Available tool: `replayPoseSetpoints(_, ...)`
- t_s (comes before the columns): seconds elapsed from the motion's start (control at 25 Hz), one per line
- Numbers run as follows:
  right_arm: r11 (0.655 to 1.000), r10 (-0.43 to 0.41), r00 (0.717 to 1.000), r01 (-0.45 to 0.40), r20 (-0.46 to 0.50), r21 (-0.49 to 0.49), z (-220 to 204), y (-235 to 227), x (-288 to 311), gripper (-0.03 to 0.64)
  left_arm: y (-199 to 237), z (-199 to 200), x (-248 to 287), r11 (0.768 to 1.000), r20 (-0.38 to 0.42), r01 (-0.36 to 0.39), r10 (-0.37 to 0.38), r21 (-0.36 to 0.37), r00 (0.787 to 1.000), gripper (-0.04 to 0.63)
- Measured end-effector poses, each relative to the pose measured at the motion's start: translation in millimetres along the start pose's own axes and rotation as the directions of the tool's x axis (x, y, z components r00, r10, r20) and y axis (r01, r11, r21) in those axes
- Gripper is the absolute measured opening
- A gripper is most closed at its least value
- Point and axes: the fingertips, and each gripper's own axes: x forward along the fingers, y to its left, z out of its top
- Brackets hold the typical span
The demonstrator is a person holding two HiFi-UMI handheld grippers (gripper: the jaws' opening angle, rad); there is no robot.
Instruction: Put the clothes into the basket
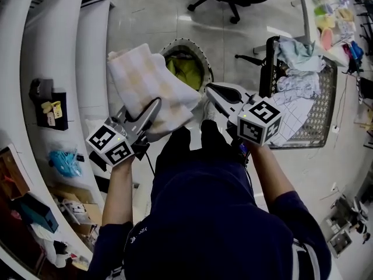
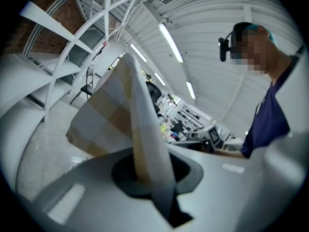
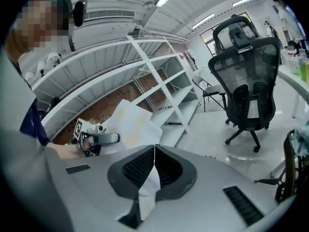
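White shelves (image 1: 58,51) run all down my left, so that side's boxed in. My left gripper (image 1: 155,104) is clamped on the cloth's (image 1: 145,80) lower left edge, and the folded cloth sticks up out of the jaws. It's up in the air, covering the basket's (image 1: 205,69) left rim from my head view, not in it yet. The basket mouth is open, with something yellow-green (image 1: 185,72) at the bottom. My right gripper (image 1: 211,90) is pinched on a thin corner of the same cloth. There's bare floor past the basket, and a mesh cart (image 1: 320,115) heaped with clothes on the right.
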Motion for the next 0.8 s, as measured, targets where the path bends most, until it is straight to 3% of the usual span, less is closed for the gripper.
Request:
replayPoseSetpoints(0.56,0.999,-0.023,0.998,0.025,-0.065,0.039,-9,-51,12,0.009,69,-50,68,0.994,-0.101,-0.053,0.043,-0.096,0.994,0.031)
replayPoseSetpoints(0.8,0.997,-0.044,0.994,0.050,-0.103,0.063,-22,-69,9,0.009,112,-92,99,0.985,-0.175,-0.077,0.049,-0.154,0.983,0.031)
